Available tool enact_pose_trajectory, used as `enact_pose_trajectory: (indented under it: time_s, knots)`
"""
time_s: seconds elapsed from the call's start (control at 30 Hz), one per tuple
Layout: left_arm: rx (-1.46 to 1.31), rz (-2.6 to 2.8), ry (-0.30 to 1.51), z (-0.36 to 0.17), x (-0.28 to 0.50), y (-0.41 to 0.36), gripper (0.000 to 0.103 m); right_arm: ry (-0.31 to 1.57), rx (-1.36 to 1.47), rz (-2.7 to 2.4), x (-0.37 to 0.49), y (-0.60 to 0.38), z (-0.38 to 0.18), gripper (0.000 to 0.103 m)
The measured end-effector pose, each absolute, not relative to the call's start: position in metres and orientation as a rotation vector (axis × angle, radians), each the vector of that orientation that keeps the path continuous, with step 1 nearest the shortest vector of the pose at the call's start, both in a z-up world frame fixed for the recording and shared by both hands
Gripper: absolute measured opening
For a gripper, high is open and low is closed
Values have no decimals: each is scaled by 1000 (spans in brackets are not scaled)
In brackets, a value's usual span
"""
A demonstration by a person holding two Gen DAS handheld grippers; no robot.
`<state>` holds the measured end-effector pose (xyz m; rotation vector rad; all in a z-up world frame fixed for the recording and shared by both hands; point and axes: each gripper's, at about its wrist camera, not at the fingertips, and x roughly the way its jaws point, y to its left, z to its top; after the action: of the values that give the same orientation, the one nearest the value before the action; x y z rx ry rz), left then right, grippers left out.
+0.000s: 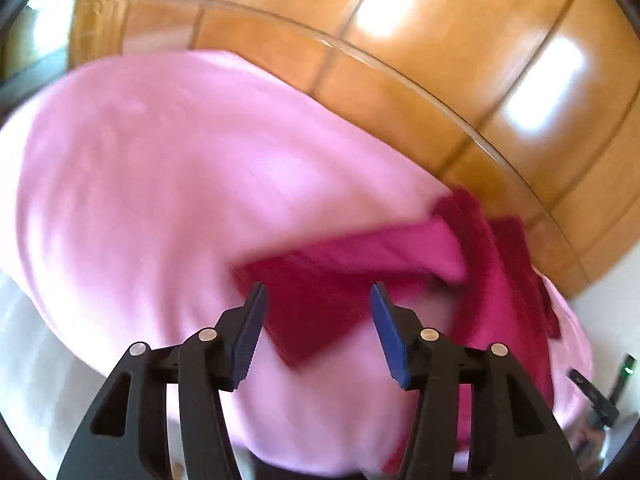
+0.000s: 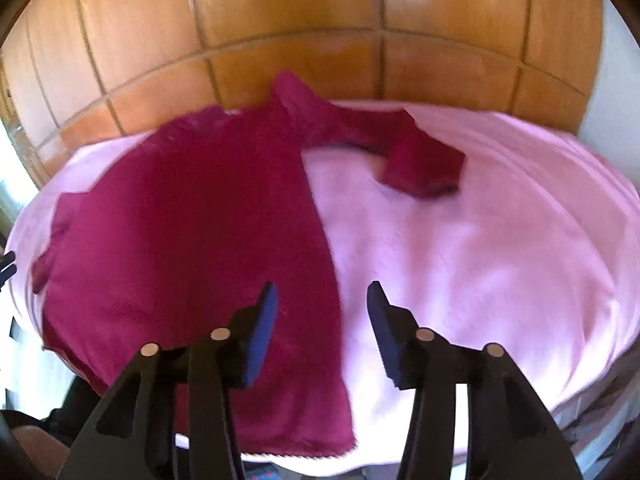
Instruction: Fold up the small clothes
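A dark red long-sleeved top (image 2: 192,220) lies spread on a pink cloth (image 2: 480,240) that covers the table. One sleeve (image 2: 400,148) stretches to the right and bends down at its cuff. My right gripper (image 2: 322,292) hovers open over the top's right side edge, nothing between its fingers. In the blurred left wrist view, my left gripper (image 1: 318,292) is open above a dark red sleeve end (image 1: 316,316); more of the top (image 1: 500,280) runs along the right. The pink cloth (image 1: 160,200) fills most of that view.
A wooden panelled wall (image 2: 320,20) stands right behind the table. In the left wrist view the same wood panelling (image 1: 440,60) shows, with a white wall (image 1: 608,304) and a dark device with a green light (image 1: 628,368) at the far right.
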<state>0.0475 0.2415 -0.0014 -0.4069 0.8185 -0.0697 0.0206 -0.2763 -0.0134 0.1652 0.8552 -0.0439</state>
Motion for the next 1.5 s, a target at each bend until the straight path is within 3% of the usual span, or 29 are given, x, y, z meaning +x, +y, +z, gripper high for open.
enact_pose_trajectory:
  time_s: [0.1,0.2,0.33,0.37,0.4,0.43,0.83,1.13,1.27,1.4,1.47,1.5]
  knots:
    - [-264,-96,874,-7,61,240,53,849,152,47,38,-242,-12,54]
    - [-189,-106,932,-25,77,242,66,856,163,128,59,-212,-17,56]
    - [-272,-150,994,-49,99,240,65,868,156,215,78,-171,-25,57]
    - [-255,-168,1005,-54,102,234,56,874,160,235,82,-164,-26,58]
    - [-196,-176,1014,-58,104,225,21,880,162,254,85,-157,-30,59]
    - [-160,-187,1020,-60,105,218,6,889,152,272,89,-148,-32,59]
    - [-125,173,730,41,150,313,5,962,64,498,113,-66,-57,59]
    - [-81,397,627,99,222,363,5,1026,35,648,122,-2,-79,54]
    - [-46,447,650,98,256,360,5,1028,45,671,131,17,-84,54]
    - [-70,474,758,61,276,360,6,1021,65,672,136,24,-87,55]
    - [-125,431,810,41,269,356,14,1019,93,681,136,20,-87,55]
    - [-154,404,817,33,263,353,23,1019,110,690,136,16,-87,55]
